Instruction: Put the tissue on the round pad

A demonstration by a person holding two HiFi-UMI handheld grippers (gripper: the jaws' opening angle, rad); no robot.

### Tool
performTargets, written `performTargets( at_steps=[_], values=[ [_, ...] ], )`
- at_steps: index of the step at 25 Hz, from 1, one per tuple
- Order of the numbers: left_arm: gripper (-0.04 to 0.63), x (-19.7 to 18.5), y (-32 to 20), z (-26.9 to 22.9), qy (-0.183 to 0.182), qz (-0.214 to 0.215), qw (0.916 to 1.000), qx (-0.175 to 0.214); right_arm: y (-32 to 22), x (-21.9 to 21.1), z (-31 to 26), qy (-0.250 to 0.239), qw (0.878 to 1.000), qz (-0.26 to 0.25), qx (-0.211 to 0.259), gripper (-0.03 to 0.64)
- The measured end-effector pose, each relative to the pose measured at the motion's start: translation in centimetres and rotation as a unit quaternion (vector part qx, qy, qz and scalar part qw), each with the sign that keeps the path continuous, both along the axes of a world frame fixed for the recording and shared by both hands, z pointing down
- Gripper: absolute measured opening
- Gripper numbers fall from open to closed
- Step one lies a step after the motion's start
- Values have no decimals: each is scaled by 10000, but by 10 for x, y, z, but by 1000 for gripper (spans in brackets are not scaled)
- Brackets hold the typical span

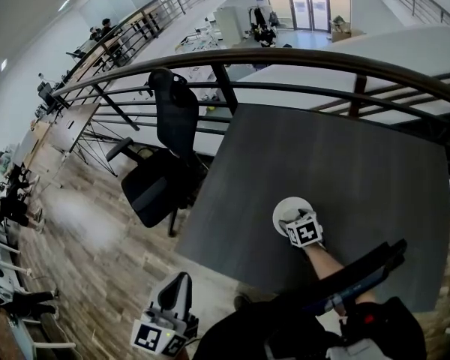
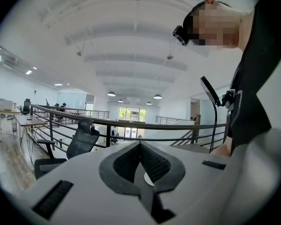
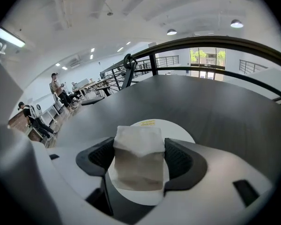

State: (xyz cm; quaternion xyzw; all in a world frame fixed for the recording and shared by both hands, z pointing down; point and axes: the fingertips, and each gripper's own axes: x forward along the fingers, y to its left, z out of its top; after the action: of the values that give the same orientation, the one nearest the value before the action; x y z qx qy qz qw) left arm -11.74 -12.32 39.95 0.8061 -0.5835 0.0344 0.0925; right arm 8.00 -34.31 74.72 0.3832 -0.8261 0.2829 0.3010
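A white folded tissue sits between the two dark pads of my right gripper, which is shut on it. The tissue hangs just over the round white pad, which lies flat on the dark grey table. In the head view the right gripper is over the near part of the round pad, and the tissue is hidden under it. My left gripper is off the table at the lower left, shut and holding nothing. In its own view the left gripper points up toward the railing.
A black office chair stands at the table's left edge. A dark metal railing runs along the far side, with a drop to a lower floor beyond it. Wooden floor lies to the left. The person's body fills the right of the left gripper view.
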Motion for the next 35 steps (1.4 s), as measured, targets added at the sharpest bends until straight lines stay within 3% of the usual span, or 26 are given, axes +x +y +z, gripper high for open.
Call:
performTargets(
  at_steps=[8,14,35],
  values=[
    [3,-16,7,10,-48,-254,9996,-126,-4,-11,28,255,9995,-18,-172,333],
    [3,-20,12,10,-90,-274,9995,-152,-3,-7,36,830,9964,-164,-91,333],
    [3,-29,6,15,-58,-108,9999,-88,-10,-15,30,511,9987,-9,40,334]
  ],
)
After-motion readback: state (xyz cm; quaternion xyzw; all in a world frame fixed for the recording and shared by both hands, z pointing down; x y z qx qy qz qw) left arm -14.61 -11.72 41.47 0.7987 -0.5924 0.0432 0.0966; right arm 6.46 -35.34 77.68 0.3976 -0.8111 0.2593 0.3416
